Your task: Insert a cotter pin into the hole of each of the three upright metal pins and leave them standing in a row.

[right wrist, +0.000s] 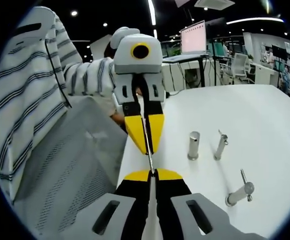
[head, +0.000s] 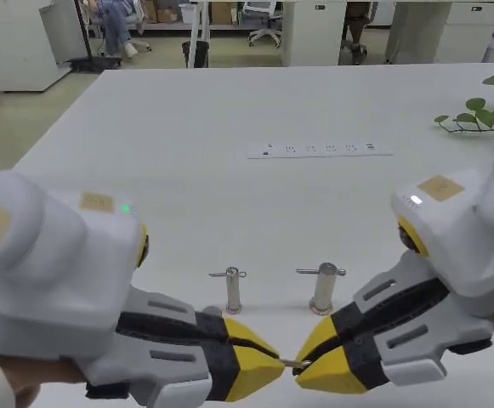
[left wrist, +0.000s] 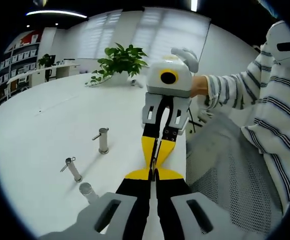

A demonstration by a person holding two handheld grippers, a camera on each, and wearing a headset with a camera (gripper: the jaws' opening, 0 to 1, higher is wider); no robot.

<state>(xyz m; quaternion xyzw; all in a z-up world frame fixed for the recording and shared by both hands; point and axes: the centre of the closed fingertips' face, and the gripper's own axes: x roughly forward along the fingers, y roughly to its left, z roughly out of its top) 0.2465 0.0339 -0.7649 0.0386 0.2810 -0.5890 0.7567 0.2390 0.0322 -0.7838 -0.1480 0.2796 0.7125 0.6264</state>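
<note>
Left gripper (head: 274, 367) is pinching one end of the cotter pin (head: 291, 364), jaws narrow. Right gripper (head: 304, 374) is pinching the other end, tip to tip, likely re-gripping for alignment. Bare metal pin (left wrist: 87, 189) is standing just beside the left jaws, awaiting it. Left fitted pin (head: 234, 291) and right fitted pin (head: 324, 289) are standing just beyond the tips.

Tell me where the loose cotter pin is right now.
Head view, bottom centre: the cotter pin bridges the tips of the left gripper and the right gripper, just nearer the person than two upright metal pins.
</note>
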